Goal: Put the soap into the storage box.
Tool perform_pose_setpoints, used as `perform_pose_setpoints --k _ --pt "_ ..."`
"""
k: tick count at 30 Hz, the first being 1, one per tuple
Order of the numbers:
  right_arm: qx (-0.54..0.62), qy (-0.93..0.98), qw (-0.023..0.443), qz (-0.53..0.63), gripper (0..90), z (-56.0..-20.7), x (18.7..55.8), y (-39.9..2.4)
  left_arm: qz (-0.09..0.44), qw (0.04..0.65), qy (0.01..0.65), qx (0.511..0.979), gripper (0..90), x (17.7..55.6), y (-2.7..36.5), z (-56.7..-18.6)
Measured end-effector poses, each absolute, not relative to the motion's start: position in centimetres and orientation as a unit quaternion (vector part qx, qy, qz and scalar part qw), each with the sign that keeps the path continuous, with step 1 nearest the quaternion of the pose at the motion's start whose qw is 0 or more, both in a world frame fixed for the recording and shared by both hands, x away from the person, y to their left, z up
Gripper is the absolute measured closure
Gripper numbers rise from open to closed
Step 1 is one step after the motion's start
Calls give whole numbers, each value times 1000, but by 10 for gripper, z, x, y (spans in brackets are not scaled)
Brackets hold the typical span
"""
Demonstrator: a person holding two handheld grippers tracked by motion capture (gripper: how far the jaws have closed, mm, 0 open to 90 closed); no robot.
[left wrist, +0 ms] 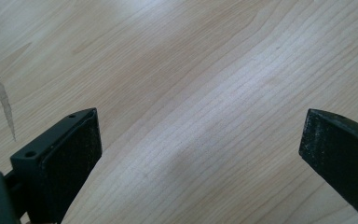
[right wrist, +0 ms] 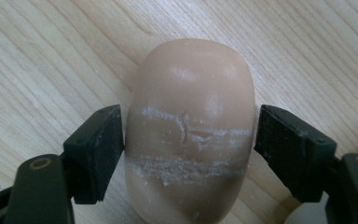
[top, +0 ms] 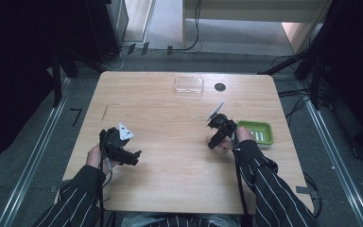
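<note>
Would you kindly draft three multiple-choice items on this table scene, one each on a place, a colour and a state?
1. Where does the green tray sit?
A. at the table's left edge
B. just right of the right gripper
C. beside the clear box

2. What colour is the soap bar?
A. beige
B. blue
C. black

3. How does the left gripper stand?
A. shut on the soap
C. open over bare wood
B. shut on the tray

Answers: 1 B, the high view shows the tray by the right hand. 2 A, the right gripper view shows a beige bar with pale scuff lines. 3 C, the left gripper view shows its jaws wide apart, only table between.
</note>
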State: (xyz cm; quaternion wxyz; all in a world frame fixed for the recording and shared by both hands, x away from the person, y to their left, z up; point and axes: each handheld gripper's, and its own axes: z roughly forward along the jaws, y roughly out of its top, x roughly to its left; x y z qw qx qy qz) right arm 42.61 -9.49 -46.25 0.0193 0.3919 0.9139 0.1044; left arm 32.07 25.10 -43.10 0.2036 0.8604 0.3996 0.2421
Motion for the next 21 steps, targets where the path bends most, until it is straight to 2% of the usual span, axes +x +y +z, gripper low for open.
perform_pose_setpoints --k 8,21 --pt "389 916 15 98 309 -465 426 -94 242 204 400 860 0 321 251 -431" --pt "390 916 28 92 319 -466 423 -91 241 202 400 861 0 321 251 -431"
